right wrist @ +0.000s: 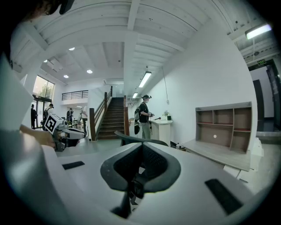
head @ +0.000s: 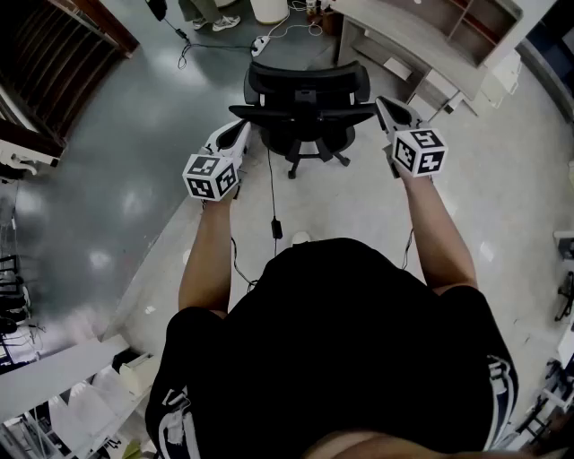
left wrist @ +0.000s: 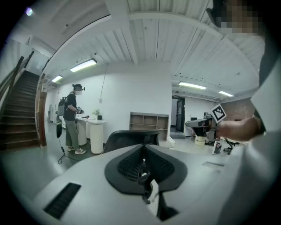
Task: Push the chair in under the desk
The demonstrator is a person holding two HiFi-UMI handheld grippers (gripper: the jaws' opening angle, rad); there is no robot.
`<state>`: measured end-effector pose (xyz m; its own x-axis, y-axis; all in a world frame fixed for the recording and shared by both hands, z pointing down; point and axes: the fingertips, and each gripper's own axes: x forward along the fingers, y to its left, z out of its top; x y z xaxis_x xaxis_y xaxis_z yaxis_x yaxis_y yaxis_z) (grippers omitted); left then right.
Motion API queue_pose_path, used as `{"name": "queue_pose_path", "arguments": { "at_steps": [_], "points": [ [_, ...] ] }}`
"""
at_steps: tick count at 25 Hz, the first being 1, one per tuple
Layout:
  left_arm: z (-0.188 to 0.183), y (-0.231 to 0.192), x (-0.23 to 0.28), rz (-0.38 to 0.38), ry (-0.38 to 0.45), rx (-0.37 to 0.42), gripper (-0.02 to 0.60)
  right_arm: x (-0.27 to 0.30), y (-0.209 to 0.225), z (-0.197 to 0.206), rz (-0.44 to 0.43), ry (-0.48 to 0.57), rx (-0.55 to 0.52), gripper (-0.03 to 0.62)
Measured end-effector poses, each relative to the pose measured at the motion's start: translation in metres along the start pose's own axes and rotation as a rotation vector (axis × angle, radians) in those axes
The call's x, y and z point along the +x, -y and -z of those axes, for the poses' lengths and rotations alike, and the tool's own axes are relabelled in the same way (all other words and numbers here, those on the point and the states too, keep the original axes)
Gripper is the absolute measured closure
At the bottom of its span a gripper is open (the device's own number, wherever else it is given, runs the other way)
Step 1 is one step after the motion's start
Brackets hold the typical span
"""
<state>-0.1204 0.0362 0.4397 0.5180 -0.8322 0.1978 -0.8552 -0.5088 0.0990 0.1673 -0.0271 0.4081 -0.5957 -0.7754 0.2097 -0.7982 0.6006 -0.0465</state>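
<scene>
A person wearing a backpack (left wrist: 69, 115) stands at a white round-ended counter (left wrist: 93, 132) near a dark wooden staircase (left wrist: 19, 114). A thin black cable (head: 270, 188) trails across the glossy grey floor (head: 117, 179).

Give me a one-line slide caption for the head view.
Both shut, the left gripper and right gripper flank the back of the black office chair, not yet under the desk.

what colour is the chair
The chair is black, frame and base alike; the head view shows it best.
</scene>
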Motion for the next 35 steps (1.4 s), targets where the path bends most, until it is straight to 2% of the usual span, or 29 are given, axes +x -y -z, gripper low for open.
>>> {"name": "queue_pose_path", "arguments": {
  "at_steps": [5, 25, 35],
  "points": [
    [0.003, -0.006, 0.001, -0.005, -0.018, 0.031, 0.557, 0.003, -0.001, 0.002, 0.004, -0.005, -0.001, 0.599],
    [0.020, -0.064, 0.015, 0.073, -0.056, 0.012, 0.557, 0.045, -0.008, -0.006, 0.105, 0.012, 0.036, 0.599],
    [0.023, -0.074, 0.029, 0.113, -0.078, 0.011, 0.557, 0.051, -0.003, -0.007, 0.142, 0.004, 0.043, 0.599]
  ]
}}
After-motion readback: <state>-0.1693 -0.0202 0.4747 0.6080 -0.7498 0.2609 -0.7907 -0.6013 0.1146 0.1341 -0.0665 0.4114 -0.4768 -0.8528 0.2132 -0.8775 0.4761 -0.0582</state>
